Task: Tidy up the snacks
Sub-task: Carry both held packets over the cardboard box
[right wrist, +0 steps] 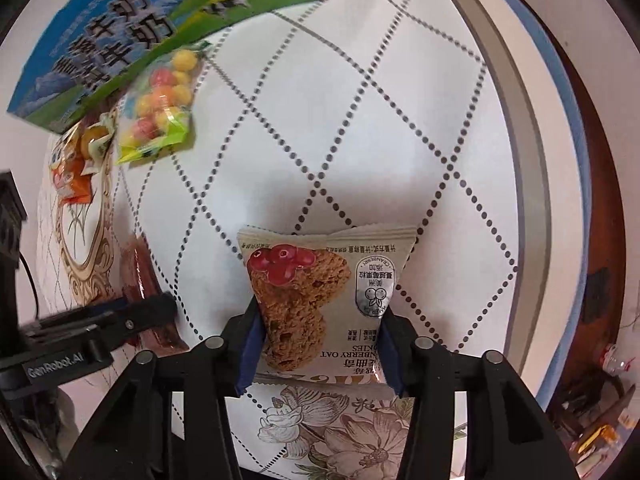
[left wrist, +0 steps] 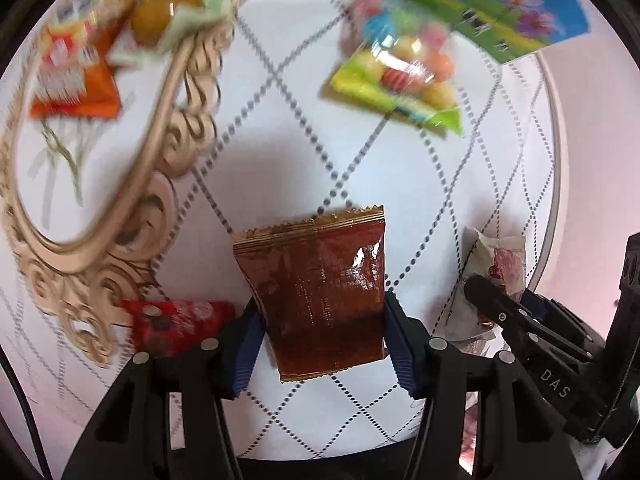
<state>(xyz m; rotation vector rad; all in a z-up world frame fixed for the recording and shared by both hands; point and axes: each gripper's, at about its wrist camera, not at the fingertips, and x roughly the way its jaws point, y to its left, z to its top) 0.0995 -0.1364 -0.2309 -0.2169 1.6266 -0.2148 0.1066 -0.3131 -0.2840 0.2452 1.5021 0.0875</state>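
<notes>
The left gripper (left wrist: 320, 340) pinches a brown snack packet (left wrist: 316, 292) between its two blue ribbed pads, one pad on each side edge. The packet is of glossy, see-through foil with a dark red-brown filling, and its far end has a gold, ribbed seal with a zigzag cut. It hangs above the tablecloth (left wrist: 280, 152), which is white and smooth, with a diamond pattern of grey dotted lines.

The right gripper (right wrist: 320, 344) pinches a cranberry oat cookie packet (right wrist: 320, 296) in the same way, the pads pressing both side edges so that the packet narrows between them. This packet is matte and cream-coloured, with a picture of rough brown cookies and shiny red berries, and a flat crimped seal at the far end. Just nearer than it, the tablecloth carries a printed flower in brown lines.

Beside the brown snack packet, on its left in the left wrist view, lies a small red packet (left wrist: 180, 320), partly hidden behind the gripper. Farther from the brown packet, on the same side, stands an ornate tray (left wrist: 132, 216) with a beige carved rim of curling scrolls. At its far part rest an orange packet (left wrist: 76, 76) and a round yellow sweet (left wrist: 160, 16) in a clear wrapper; both are blurred.

Still farther, a clear bag with green edges holds round candies (right wrist: 160, 108) in yellow, orange and pink. Farthest lies a flat printed box (right wrist: 120, 32), blue and green with purple flowers.
</notes>
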